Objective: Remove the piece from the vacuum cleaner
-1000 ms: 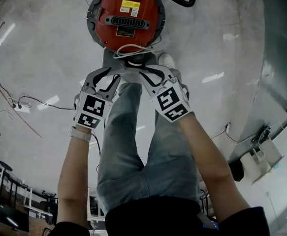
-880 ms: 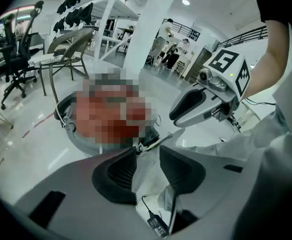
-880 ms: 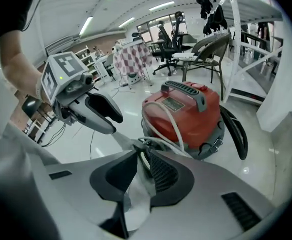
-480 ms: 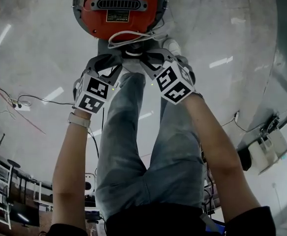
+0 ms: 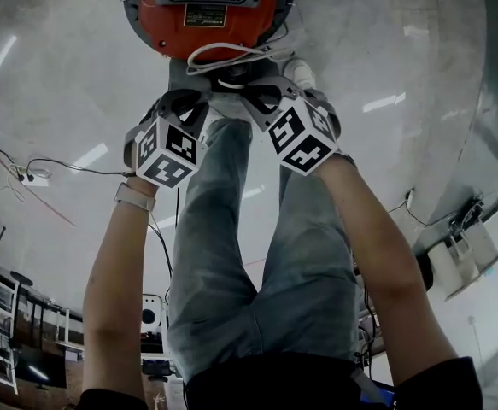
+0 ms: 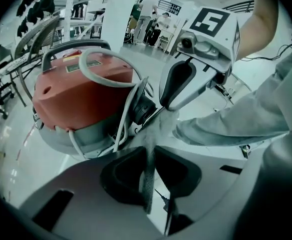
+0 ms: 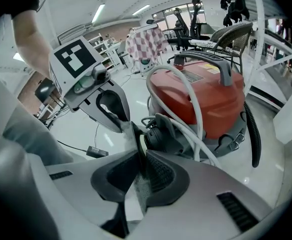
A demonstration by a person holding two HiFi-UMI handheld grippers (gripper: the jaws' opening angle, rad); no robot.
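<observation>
The pale, glossy floor filled the head view from edge to edge, streaked with reflected ceiling lights. The person stood over it, legs in light jeans running up the middle of the frame and both bare forearms reaching toward the top.

At the top centre sat the vacuum — a round red drum on a grey base, label and vent slot facing up. In the right gripper view it sat at centre right, with a grey handle across its lid and a black hose curving down at the right edge.

The two grippers met just below the drum, marker cubes outward. The left gripper came in from the lower left, its jaws closing to a narrow slit. Its own view was too blurred at the tips to show whether anything lay between the pads. The right gripper came in from the lower right, jaws drawn nearly together and clenched on the pale edge of the piece.

A white cord looped over the drum's near side and drooped around that spot.

The piece — a black, round fitting — sat against the vacuum's front, low on the drum, between the two sets of tips.
</observation>
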